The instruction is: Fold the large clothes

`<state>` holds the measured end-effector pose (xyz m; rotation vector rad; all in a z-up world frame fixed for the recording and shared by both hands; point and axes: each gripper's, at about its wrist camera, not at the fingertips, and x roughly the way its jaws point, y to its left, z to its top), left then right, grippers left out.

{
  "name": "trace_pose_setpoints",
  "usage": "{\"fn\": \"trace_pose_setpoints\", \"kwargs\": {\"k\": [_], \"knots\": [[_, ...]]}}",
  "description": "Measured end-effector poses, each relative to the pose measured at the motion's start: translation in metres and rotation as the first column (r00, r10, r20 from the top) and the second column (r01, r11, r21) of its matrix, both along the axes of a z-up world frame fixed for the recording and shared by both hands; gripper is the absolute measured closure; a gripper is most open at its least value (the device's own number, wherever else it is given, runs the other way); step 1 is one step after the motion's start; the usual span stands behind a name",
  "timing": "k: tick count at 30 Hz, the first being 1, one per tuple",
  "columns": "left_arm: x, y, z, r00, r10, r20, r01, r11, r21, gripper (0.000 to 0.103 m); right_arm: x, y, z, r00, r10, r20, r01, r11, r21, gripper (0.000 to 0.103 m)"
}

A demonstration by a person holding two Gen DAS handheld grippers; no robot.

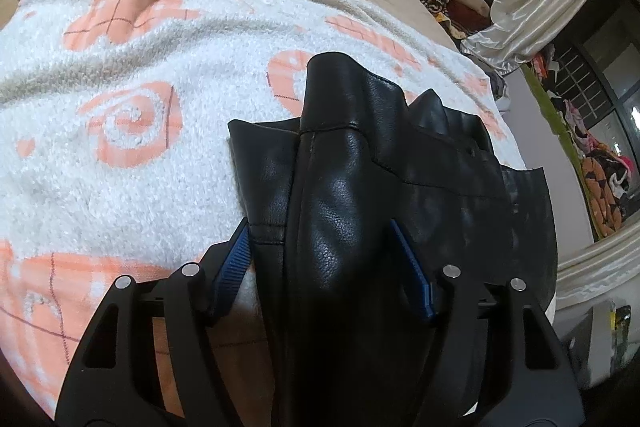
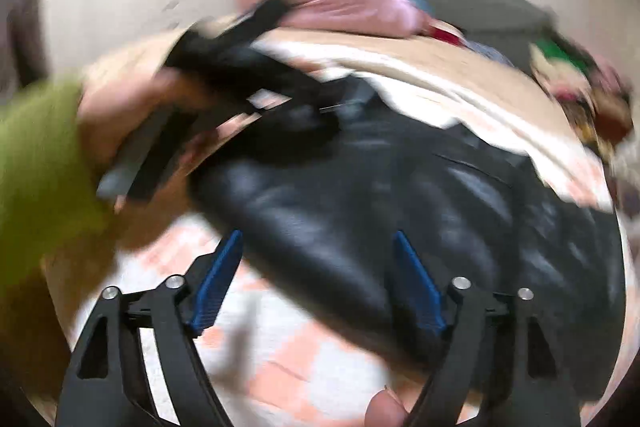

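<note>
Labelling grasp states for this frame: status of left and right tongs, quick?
Left tongs: wide apart, black leather jacket lying between the fingers, not clamped.
Right tongs: open, same jacket between them; picture blurred.

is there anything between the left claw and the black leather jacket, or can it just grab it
Nothing visible stands between them. In the left wrist view a fold of the black leather jacket already lies between the fingers of the left claw, whose jaws are spread. Around it there is only the white and orange blanket.
</note>
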<state>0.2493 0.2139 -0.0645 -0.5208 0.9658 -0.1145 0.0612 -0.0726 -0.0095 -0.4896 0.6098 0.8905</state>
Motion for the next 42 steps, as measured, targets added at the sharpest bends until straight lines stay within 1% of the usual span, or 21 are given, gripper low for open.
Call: {"fn": "trace_pose_setpoints", "kwargs": {"k": [3,5,7,9,11,12,13,14,15,16,18,20,22,25,27,30,31,36,38,39,42], "knots": [[0.001,0.000,0.001,1.000,-0.013,-0.002,0.013,1.000,0.011,0.043,-0.023,0.031,-0.019,0.988,0.051,0.144,-0.031,0.990,-0.138,0.025],[0.002,0.001,0.002,1.000,-0.021,-0.008,0.022,1.000,0.015,0.043,-0.031,0.049,-0.029,0.974,0.076,0.211,-0.032,0.978,-0.205,0.025],[0.002,0.001,0.004,0.999,-0.032,-0.013,0.032,0.999,0.022,0.043,-0.036,0.056,-0.039,0.964,0.079,0.252,-0.017,0.970,-0.241,0.025],[0.004,0.002,0.005,0.999,-0.038,-0.016,0.038,0.999,0.024,0.043,-0.038,0.061,-0.042,0.958,0.071,0.277,-0.002,0.970,-0.241,0.027],[0.005,0.004,0.005,0.999,-0.036,-0.013,0.037,0.999,0.019,0.043,-0.038,0.065,-0.042,0.952,0.067,0.299,0.006,0.971,-0.239,0.036],[0.004,0.005,0.005,0.999,-0.033,-0.010,0.033,0.999,0.016,0.043,-0.038,0.064,-0.039,0.954,0.059,0.295,0.009,0.975,-0.222,0.046],[0.004,0.006,0.005,1.000,-0.027,-0.007,0.027,1.000,0.009,0.043,-0.038,0.061,-0.034,0.954,0.050,0.297,0.010,0.980,-0.197,0.058],[0.002,0.008,0.006,1.000,-0.022,-0.004,0.022,1.000,0.000,0.043,-0.040,0.056,-0.029,0.949,0.042,0.312,0.013,0.985,-0.171,0.062],[0.001,0.009,0.008,1.000,-0.019,-0.001,0.019,1.000,-0.008,0.045,-0.041,0.051,-0.027,0.943,0.041,0.331,0.012,0.988,-0.156,0.069],[0.000,0.008,0.012,1.000,-0.016,0.005,0.016,1.000,-0.014,0.047,-0.044,0.049,-0.023,0.935,0.041,0.352,0.011,0.989,-0.145,0.074],[-0.001,0.003,0.020,1.000,-0.018,0.019,0.018,1.000,0.002,0.051,-0.047,0.043,-0.016,0.924,0.032,0.380,0.015,0.993,-0.120,0.077],[-0.004,-0.003,0.034,0.999,-0.013,0.048,0.012,1.000,0.015,0.052,-0.047,0.034,-0.007,0.921,0.010,0.391,0.023,0.997,-0.078,0.079],[-0.005,-0.012,0.050,0.997,-0.012,0.082,0.010,1.000,0.025,0.057,-0.042,0.028,0.004,0.919,-0.015,0.395,0.034,0.998,-0.043,0.082],[-0.007,-0.027,0.076,0.990,-0.026,0.138,0.019,0.998,0.053,0.060,-0.037,0.012,0.025,0.918,-0.068,0.390,0.061,0.998,0.030,0.083],[-0.008,-0.044,0.098,0.982,-0.047,0.183,0.032,0.996,0.081,0.060,-0.034,-0.003,0.039,0.914,-0.108,0.392,0.085,0.993,0.076,0.083],[-0.007,-0.068,0.121,0.970,-0.077,0.232,0.052,0.992,0.113,0.060,-0.030,-0.028,0.057,0.910,-0.168,0.380,0.125,0.983,0.135,0.084],[-0.006,-0.082,0.131,0.964,-0.095,0.249,0.064,0.989,0.130,0.060,-0.032,-0.037,0.061,0.907,-0.187,0.377,0.140,0.979,0.149,0.085],[0.002,-0.130,0.153,0.943,-0.169,0.285,0.118,0.975,0.187,0.060,-0.023,-0.082,0.075,0.891,-0.283,0.356,0.219,0.953,0.211,0.087],[0.004,-0.147,0.155,0.939,-0.191,0.286,0.134,0.969,0.208,0.060,-0.021,-0.098,0.078,0.881,-0.319,0.348,0.249,0.940,0.232,0.088],[0.007,-0.158,0.157,0.935,-0.206,0.287,0.146,0.965,0.219,0.059,-0.013,-0.104,0.077,0.878,-0.332,0.343,0.260,0.935,0.240,0.088],[0.011,-0.175,0.160,0.930,-0.227,0.287,0.166,0.961,0.221,0.057,-0.007,-0.121,0.077,0.868,-0.375,0.325,0.298,0.917,0.263,0.088]]}}
